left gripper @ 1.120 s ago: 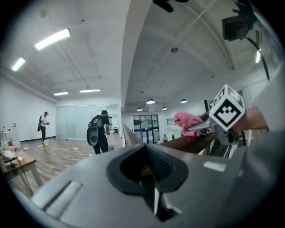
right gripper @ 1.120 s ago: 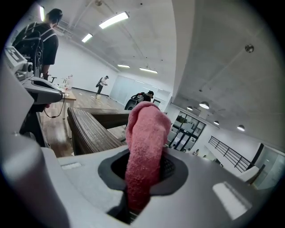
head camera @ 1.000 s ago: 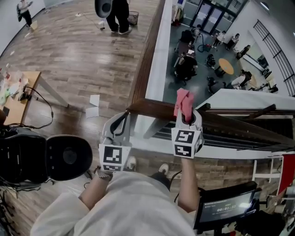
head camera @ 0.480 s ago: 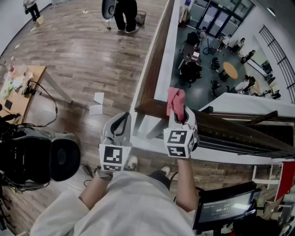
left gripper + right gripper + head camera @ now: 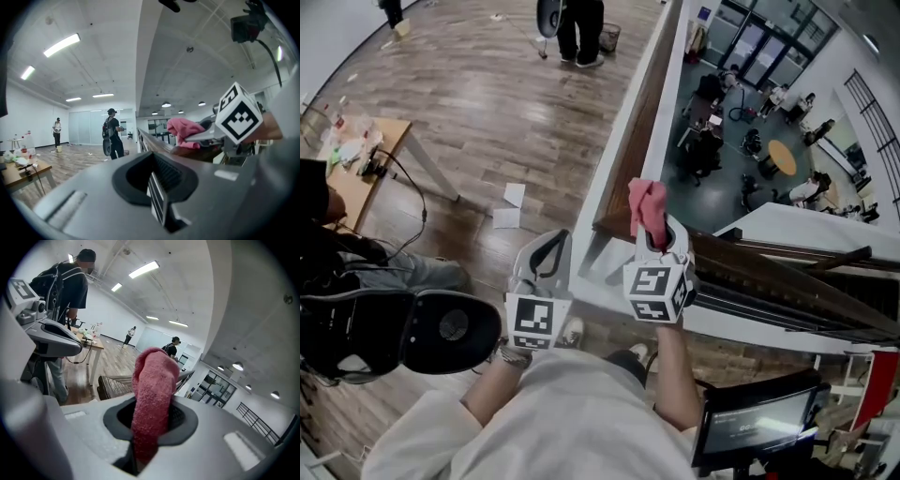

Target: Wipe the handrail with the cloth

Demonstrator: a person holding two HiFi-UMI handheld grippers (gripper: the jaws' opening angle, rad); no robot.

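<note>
Cloth [image 5: 649, 208], one, pink, tight between right gripper [image 5: 658, 246] jaws at the single handrail [image 5: 645, 122]; left gripper [image 5: 546, 255] jaws together, empty.

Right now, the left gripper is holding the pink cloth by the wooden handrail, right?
Not quite. It is the right gripper that holds the pink cloth by the wooden handrail. The right gripper view shows its jaws shut on the cloth. The left gripper is shut with nothing in it.

There are two grippers: the left gripper [image 5: 549, 251] and the right gripper [image 5: 659, 240]. There is one pink cloth [image 5: 647, 208], one brown handrail [image 5: 639, 122], one wooden table [image 5: 373, 180] and two white papers on the floor (a top paper [image 5: 515, 194] and a bottom paper [image 5: 506, 217]).
</note>
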